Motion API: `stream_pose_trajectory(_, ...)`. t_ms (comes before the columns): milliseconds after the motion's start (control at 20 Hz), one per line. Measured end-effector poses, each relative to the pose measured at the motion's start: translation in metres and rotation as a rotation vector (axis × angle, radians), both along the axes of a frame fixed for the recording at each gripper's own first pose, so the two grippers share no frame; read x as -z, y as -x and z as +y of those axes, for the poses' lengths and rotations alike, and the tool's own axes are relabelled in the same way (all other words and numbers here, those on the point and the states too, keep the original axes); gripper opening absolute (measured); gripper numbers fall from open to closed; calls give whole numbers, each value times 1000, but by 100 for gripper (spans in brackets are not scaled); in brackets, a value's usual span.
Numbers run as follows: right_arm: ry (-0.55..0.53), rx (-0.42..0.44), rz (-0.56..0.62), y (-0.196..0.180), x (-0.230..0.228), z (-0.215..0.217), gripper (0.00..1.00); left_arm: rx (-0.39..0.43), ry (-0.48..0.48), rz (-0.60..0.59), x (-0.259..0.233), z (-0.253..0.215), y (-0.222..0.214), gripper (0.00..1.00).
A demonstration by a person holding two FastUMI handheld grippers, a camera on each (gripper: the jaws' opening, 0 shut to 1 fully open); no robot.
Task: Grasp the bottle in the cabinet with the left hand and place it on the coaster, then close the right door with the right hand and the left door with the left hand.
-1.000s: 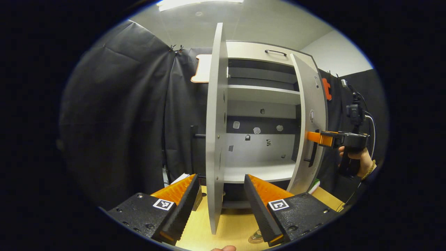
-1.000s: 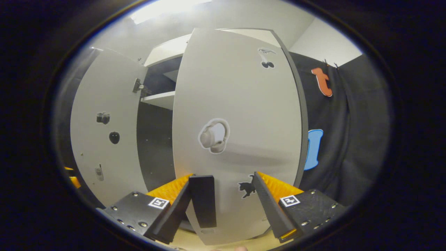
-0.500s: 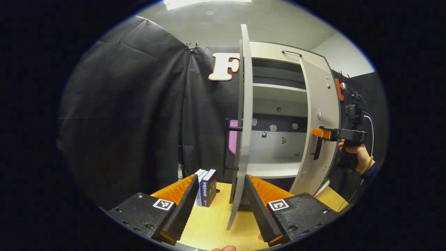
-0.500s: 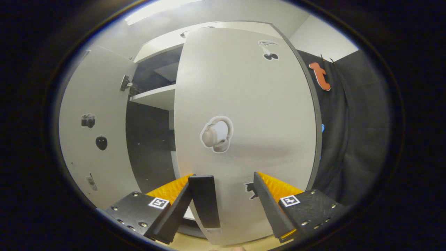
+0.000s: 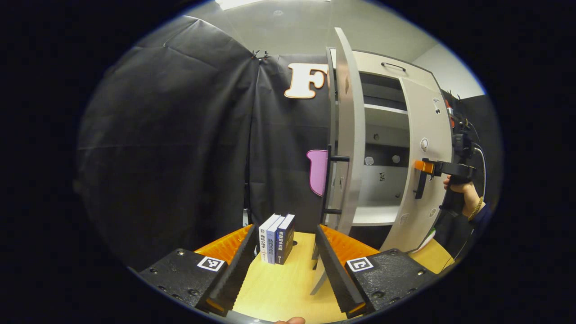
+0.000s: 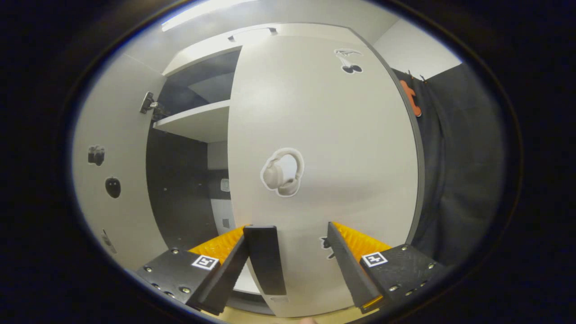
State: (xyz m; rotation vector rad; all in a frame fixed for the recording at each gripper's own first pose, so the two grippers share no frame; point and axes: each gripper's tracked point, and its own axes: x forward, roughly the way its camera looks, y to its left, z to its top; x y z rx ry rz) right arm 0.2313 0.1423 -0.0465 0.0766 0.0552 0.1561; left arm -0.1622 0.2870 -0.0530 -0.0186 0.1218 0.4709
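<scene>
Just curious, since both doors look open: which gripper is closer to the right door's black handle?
The right gripper: the handle sits between its open fingers. The left gripper is off by the left door.

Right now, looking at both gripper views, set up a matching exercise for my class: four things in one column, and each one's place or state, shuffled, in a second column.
Things:
1. books
2. headphone sticker
3. right door handle
4. shelf

Places or states:
A. between the right gripper fingers, near the left one
B. inside the cabinet, behind the open doors
C. standing upright on the wooden table
D. stuck on the front of the right door

Pairs: 1-C, 2-D, 3-A, 4-B
</scene>
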Motion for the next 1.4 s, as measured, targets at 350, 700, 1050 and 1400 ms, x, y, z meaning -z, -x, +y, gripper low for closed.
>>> stream_pose_trajectory(350,19,38,-1,-7,3,3,99,-6,8,-3,1,19,-6,80)
stream_pose_trajectory(700,45,57,12,-10,7,1,100,53,6,-36,-5,17,-29,84)
stream_pose_trajectory(1050,50,39,46,21,11,-3,100,166,28,-65,-13,6,-63,84)
stream_pose_trajectory(1400,66,81,25,48,4,-29,100,284,23,-32,-6,-17,-85,79)
